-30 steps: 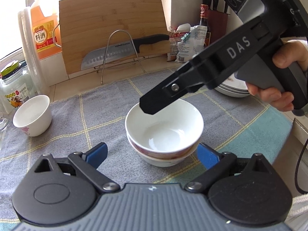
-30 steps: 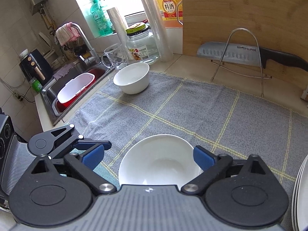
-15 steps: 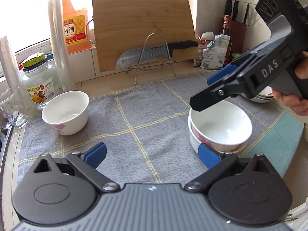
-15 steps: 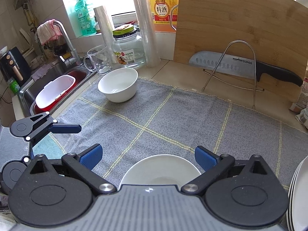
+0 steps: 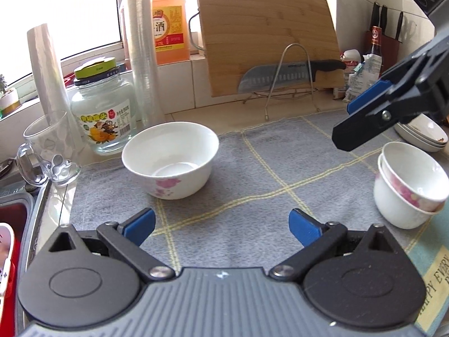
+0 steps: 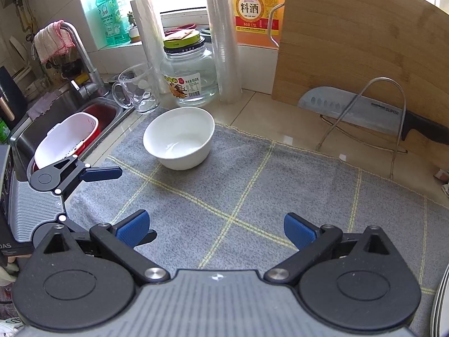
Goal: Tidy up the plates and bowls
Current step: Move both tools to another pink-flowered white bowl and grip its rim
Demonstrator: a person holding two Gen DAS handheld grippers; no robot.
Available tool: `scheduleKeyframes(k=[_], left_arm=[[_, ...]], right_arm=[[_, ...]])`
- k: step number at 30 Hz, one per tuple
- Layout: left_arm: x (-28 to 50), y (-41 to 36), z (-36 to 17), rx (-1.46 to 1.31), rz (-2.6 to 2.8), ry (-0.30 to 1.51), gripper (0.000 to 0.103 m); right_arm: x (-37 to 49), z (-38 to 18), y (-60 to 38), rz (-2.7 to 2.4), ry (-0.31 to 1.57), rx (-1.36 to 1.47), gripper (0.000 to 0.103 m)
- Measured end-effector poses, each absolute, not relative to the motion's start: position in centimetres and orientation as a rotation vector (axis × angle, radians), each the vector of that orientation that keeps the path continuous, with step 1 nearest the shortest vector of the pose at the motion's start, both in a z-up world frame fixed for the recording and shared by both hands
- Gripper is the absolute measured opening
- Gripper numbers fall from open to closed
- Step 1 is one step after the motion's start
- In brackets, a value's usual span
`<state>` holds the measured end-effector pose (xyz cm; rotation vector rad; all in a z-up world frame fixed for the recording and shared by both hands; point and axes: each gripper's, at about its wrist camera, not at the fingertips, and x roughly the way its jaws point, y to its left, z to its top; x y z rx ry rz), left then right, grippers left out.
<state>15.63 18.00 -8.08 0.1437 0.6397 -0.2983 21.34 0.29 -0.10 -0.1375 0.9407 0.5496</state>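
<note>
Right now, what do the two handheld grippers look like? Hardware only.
Both match: left gripper and right gripper have black linkage arms with silver pivot screws, round black hubs, a ribbed grey body with a small white mark, and blue textured finger pads. "DAS" lettering shows partly on the left one's side. No cables or sleeves visible.

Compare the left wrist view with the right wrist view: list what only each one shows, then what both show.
Only the left wrist view: the two nested bowls, the stack of plates behind them, the knife block and the right tongs seen from outside, open.

Only the right wrist view: the sink with its white basket, the faucet, the green soap bottle.

Both: the single bowl, grey mat, glass jar, glass mug, cutting board and knife.
</note>
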Motion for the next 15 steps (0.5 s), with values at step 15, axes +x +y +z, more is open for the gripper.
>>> scheduleKeyframes(k=[15], left_arm=[[21.4,20.8,-9.6,0.118,-0.269,0.584,0.101]], right_arm=[[29.6,-2.4,8.4,0.656,0.961,-0.187,0.103]])
